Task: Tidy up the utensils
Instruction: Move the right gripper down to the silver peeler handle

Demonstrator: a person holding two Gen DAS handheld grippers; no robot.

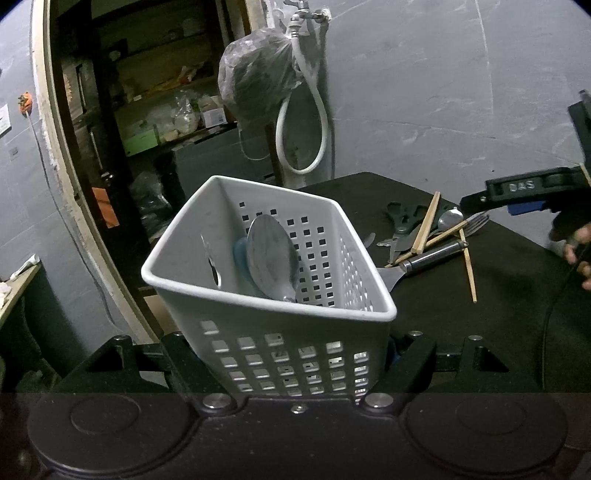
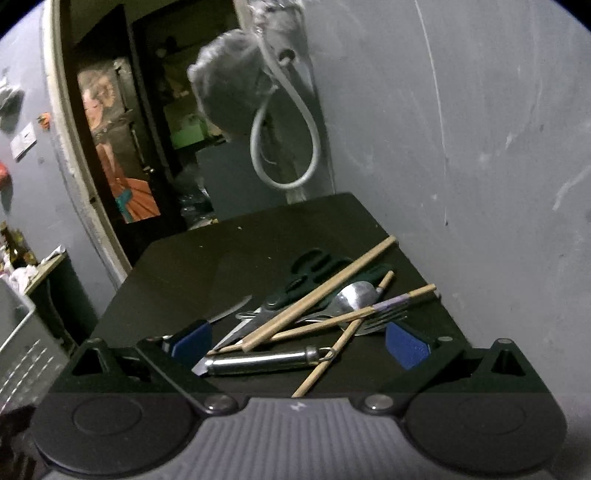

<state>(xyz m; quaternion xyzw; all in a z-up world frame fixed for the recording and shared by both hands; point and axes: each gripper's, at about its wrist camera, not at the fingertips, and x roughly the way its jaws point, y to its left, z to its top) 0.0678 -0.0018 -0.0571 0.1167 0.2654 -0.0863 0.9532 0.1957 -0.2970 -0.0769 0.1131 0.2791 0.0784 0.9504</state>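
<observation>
We've got the L gripper [image 1: 291, 354] clamped on the tilted basket [image 1: 258, 317], w/ a spoon [image 1: 273, 254] inside. R gripper [image 2: 299, 343] gapes wide, nothing gripped, over the utensil pile [image 2: 314, 314] on the table [image 2: 221, 258].

Grey plastered wall [image 1: 424, 74] behind and to the right, scuffed and streaked with pale marks. Dark table top [image 2: 229, 251] set against it, corner near the wall. White-framed doorway [image 1: 48, 122] at left, opening onto a dim storeroom — shelves [image 1: 166, 92] stacked with boxes and bags. Metal tap [image 1: 306, 14] high on the wall beside the door frame, with a white hose [image 1: 321, 122] looped beneath and a clear plastic bag [image 1: 255, 81] of dark contents hung from it. Wall switch [image 2: 24, 142] left of the doorway. Low side surface [image 2: 48, 266] at far left, cluttered — contents indistinct. Lighting dim overall, brightest on the grey wall.
</observation>
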